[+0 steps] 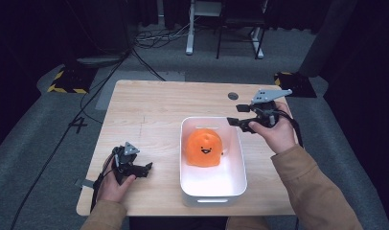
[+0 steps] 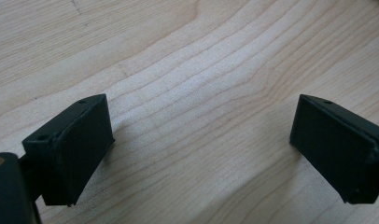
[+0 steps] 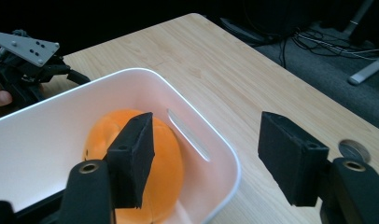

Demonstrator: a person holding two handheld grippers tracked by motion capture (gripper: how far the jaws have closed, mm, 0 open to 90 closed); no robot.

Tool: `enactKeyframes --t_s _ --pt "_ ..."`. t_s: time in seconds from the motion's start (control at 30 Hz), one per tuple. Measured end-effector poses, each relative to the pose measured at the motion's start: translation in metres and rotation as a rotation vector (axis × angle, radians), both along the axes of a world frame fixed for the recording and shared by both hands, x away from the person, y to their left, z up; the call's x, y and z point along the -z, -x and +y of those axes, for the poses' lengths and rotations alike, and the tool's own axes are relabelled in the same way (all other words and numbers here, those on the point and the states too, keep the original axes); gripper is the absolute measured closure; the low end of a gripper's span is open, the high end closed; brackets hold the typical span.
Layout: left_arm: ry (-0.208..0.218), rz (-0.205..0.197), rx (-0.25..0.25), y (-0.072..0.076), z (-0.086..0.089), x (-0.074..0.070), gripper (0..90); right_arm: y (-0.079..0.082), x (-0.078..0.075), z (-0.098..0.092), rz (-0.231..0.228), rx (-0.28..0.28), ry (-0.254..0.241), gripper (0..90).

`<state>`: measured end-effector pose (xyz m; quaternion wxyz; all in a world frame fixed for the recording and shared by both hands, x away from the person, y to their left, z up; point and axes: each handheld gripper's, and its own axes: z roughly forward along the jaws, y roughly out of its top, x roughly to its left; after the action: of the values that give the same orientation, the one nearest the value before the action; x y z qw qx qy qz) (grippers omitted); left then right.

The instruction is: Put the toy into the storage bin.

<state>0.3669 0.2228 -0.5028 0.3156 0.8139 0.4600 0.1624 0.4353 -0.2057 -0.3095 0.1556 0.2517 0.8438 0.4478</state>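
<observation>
While the table [image 1: 149, 115] bears everything steadily enough, the risks here start with the bin [image 1: 235, 163], the biggest loose thing on it. It is light plastic, it sits just below and beside the right gripper [image 1: 239, 115], and in the right gripper view one jaw hangs over its far corner; a careless sweep of that hand could catch the rim and drag or tip the bin toward the table's near edge (which the bin already sits close to).

Next comes the toy [image 1: 204, 147], a soft orange plush with a smiling face, lying inside the bin, below and to the near side of the right gripper. It looks settled, but it is rounded and squashy, so a knock to the bin could roll it face down or against a wall, where a clean pinch would be harder.

Then the right gripper itself: its jaws stand roughly half open with nothing between them, apart from the toy. If the hand dips again without widening them, a jaw could snag the plush fabric and lift it out by accident.

Smallest worry is the left gripper [image 1: 143, 168], resting low over bare wood well to the left of the bin, jaws wide apart and holding nothing. Its cable trails off the near edge and could tug it.
</observation>
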Motion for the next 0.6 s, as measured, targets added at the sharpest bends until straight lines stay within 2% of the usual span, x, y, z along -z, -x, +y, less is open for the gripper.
enactKeyframes --t_s 0.07,0.13,0.3,0.37,0.4,0.5,0.6 --pt "0.000 0.000 0.000 0.000 0.000 0.000 6.1 0.001 -0.001 -0.009 0.004 0.024 0.009 34.8" --pt "0.000 -0.002 0.000 0.000 0.000 0.000 6.1 0.003 -0.003 -0.017 -0.006 0.054 0.051 34.3" --pt "-0.003 -0.006 -0.002 0.000 0.000 0.000 5.9 0.004 -0.004 -0.031 0.013 0.083 0.035 33.4" --pt "-0.004 -0.006 -0.002 0.000 0.000 0.000 6.0 0.004 -0.003 -0.040 0.024 0.114 0.069 30.3" --pt "-0.003 -0.006 -0.003 0.000 0.000 0.000 5.9 0.004 -0.002 -0.042 0.009 0.121 0.078 30.0" --pt "-0.003 -0.006 -0.003 0.000 0.000 0.000 5.9 0.003 0.005 -0.049 0.020 0.122 0.051 25.2" --pt "-0.003 -0.006 -0.002 0.000 0.000 0.000 6.0 0.002 0.013 -0.056 0.019 0.142 0.071 24.1"
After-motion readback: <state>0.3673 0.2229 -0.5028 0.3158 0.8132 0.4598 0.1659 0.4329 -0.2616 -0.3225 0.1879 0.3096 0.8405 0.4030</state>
